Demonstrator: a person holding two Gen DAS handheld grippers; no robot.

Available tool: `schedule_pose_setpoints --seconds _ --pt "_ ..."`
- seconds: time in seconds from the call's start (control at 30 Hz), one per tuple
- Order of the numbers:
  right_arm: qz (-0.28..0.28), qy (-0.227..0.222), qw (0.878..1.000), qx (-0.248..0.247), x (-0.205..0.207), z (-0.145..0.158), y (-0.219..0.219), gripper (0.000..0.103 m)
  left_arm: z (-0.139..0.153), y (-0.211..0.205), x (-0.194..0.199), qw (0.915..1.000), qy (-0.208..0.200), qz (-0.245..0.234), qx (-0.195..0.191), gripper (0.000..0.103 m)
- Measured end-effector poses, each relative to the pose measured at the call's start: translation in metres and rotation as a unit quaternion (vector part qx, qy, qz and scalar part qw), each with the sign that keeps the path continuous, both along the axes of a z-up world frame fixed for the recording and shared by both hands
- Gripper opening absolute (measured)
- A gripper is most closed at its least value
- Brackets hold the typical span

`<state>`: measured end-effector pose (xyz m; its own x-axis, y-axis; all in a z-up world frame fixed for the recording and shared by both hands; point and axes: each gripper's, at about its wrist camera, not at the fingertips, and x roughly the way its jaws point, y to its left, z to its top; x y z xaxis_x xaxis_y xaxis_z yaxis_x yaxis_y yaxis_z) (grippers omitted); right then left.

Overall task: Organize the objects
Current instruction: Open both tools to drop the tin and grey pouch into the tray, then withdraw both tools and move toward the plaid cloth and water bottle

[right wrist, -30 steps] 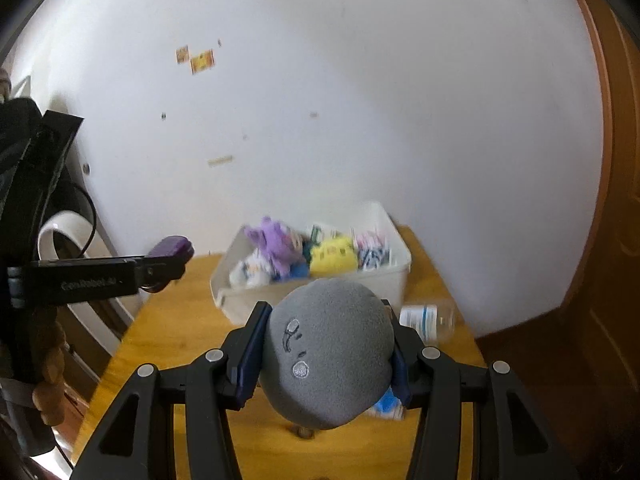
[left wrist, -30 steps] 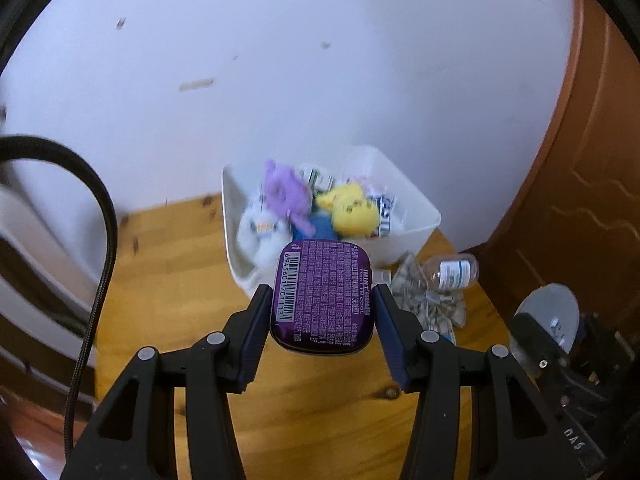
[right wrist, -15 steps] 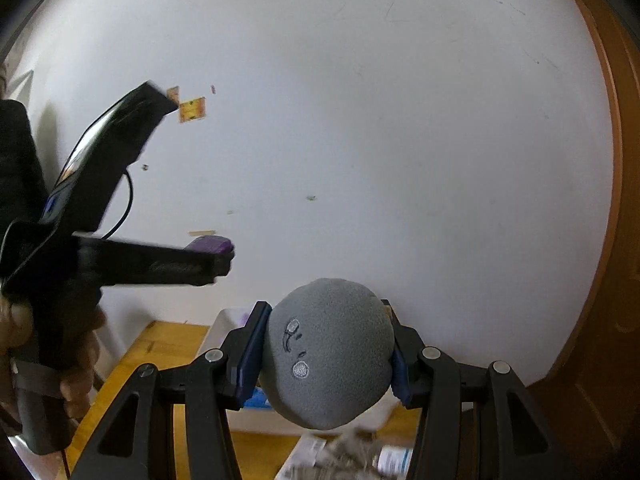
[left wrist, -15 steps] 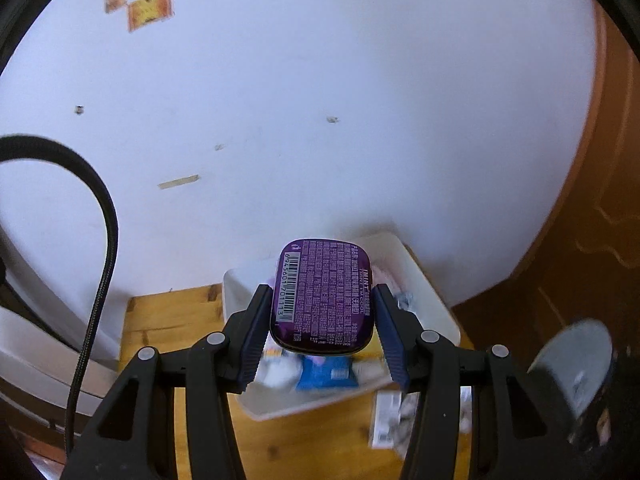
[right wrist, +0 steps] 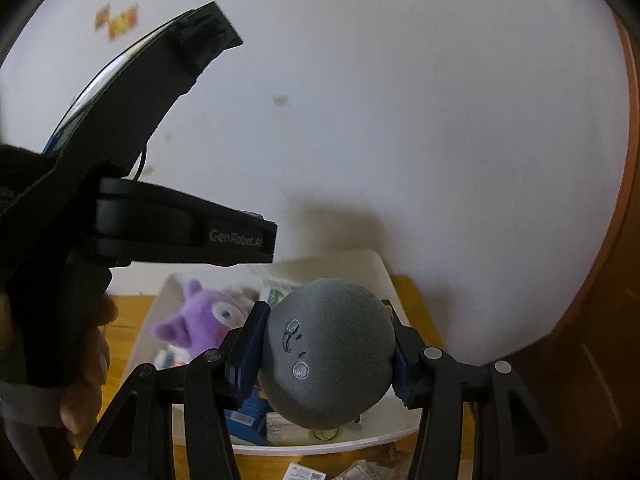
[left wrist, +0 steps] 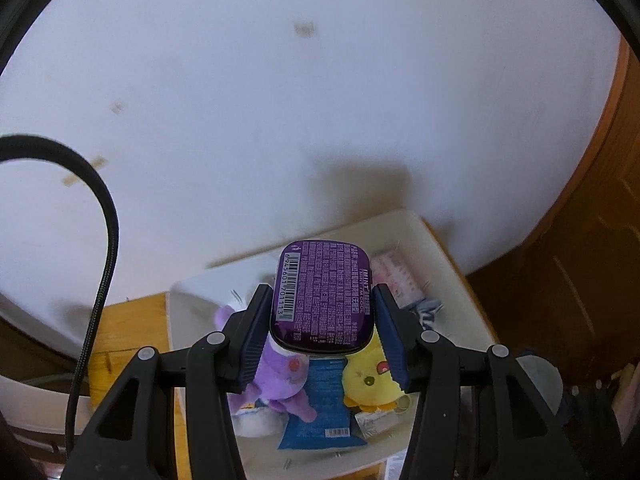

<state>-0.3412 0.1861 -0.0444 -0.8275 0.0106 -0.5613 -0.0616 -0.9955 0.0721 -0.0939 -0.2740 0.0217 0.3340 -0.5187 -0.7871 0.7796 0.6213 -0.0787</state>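
My left gripper is shut on a purple mint tin and holds it above the white bin. In that bin lie a purple plush, a yellow plush, a blue packet and a pink-printed pack. My right gripper is shut on a round grey plush ball, which hangs over the near part of the white bin. The purple plush shows left of the ball. The left gripper's body fills the left of the right wrist view.
The bin stands on a wooden table against a white wall. A brown wooden door is on the right. Paper packets lie on the table in front of the bin. A black cable arcs at left. A person's hand grips the left tool.
Both grippers have moved forward and tilted down over the bin, which now shows larger beneath them. The tin and the grey ball stay gripped.
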Motion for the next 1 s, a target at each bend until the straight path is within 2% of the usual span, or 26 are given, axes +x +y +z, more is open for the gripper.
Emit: schedule_pose_setpoints --seconds 0.17,0.23,0.3,0.37,0.57,0.67,0.83,1.0 --pt "0.002 -0.031 0.999 0.01 -0.016 -0.028 -0.001 0.058 -0.029 -0.014 0.006 0.9997 0.009 -0.01 0.019 0.055" --pt "0.006 -0.041 0.999 0.01 -0.019 -0.035 -0.001 0.062 -0.036 -0.014 0.006 0.9997 0.006 -0.013 0.018 0.055" --pt "0.017 -0.048 0.999 0.007 -0.02 -0.04 -0.003 0.074 -0.039 -0.014 0.005 0.9997 0.0 -0.017 0.019 0.055" --pt "0.029 -0.048 0.998 0.011 -0.019 -0.043 -0.008 0.08 -0.042 -0.011 0.004 0.9996 -0.003 -0.019 0.021 0.056" --pt "0.032 -0.024 0.998 0.048 -0.005 -0.04 -0.016 0.081 -0.039 -0.002 0.006 0.9997 -0.007 -0.012 0.019 0.056" --pt "0.032 -0.018 0.998 0.043 -0.007 -0.036 -0.014 0.081 -0.025 0.008 0.001 0.9999 -0.011 -0.004 0.007 0.056" --pt "0.031 -0.014 0.999 0.035 -0.003 -0.029 -0.019 0.081 -0.02 0.017 -0.002 0.9999 -0.011 0.007 -0.003 0.056" --pt "0.029 -0.005 0.999 0.026 0.025 -0.019 -0.026 0.081 -0.01 0.034 -0.011 0.9997 -0.02 0.011 -0.011 0.056"
